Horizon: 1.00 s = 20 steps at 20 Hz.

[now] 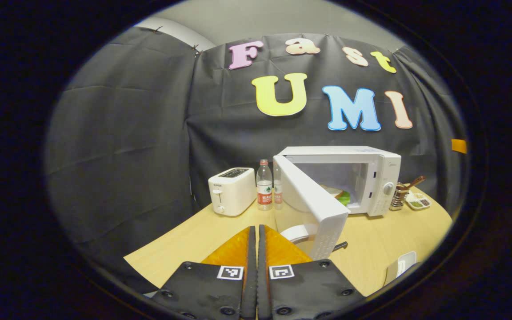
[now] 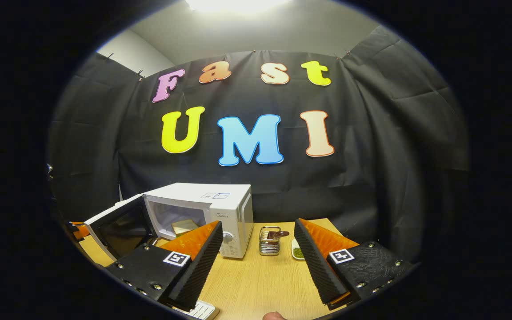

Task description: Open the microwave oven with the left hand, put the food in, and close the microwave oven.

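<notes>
Left tool (image 1: 256,249) pressed together — microwave (image 1: 362,178) door (image 1: 311,202) ajar just ahead; right tool (image 2: 258,262) spread.

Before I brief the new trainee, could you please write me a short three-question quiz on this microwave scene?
1. True or false: the microwave door stands open.
2. Which tongs are open? A) left tongs B) right tongs C) both
3. Fill in: the sandwich lies ____ the microwave oven.

Key:
1. True; the door swings out toward the left gripper view's camera.
2. B; the left fingers meet, with nothing between them, and the right fingers stand wide apart.
3. Inside; bread with a green leaf shows in the cavity, beyond the toaster and two water bottles.
</notes>
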### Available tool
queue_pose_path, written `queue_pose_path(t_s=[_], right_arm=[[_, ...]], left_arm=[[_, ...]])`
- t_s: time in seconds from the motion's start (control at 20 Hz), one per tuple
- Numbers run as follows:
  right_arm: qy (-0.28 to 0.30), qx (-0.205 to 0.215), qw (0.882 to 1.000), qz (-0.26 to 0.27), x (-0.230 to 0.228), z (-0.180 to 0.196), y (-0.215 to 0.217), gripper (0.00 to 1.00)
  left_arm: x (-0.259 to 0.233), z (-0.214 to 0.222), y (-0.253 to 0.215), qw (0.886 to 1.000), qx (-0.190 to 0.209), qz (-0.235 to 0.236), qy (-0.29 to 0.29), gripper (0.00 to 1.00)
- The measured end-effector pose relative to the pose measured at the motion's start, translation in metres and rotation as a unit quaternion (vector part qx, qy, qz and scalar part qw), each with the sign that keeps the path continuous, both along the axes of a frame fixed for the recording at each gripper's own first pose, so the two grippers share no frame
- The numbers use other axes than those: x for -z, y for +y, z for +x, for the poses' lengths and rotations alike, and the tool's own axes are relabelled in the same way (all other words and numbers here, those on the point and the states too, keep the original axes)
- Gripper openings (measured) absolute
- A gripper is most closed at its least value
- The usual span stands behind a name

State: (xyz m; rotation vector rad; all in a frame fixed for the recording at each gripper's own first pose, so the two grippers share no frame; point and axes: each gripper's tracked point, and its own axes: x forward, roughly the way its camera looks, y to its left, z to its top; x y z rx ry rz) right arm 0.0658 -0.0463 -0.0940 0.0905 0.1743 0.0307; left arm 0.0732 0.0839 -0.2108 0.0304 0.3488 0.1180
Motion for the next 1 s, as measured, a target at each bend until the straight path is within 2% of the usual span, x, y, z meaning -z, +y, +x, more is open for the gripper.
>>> queue_pose_path(t_s=[0.4,1.0], right_arm=[[-0.006,0.012,1.0,0.003,-0.01,-0.029,-0.022,0.98],[0.013,0.075,0.997,0.004,-0.005,-0.031,-0.027,0.98]], left_arm=[[-0.009,0.016,-0.06,0.999,0.039,-0.008,-0.006,0.07],[0.001,0.067,-0.135,0.987,0.153,-0.045,0.008,0.07]])
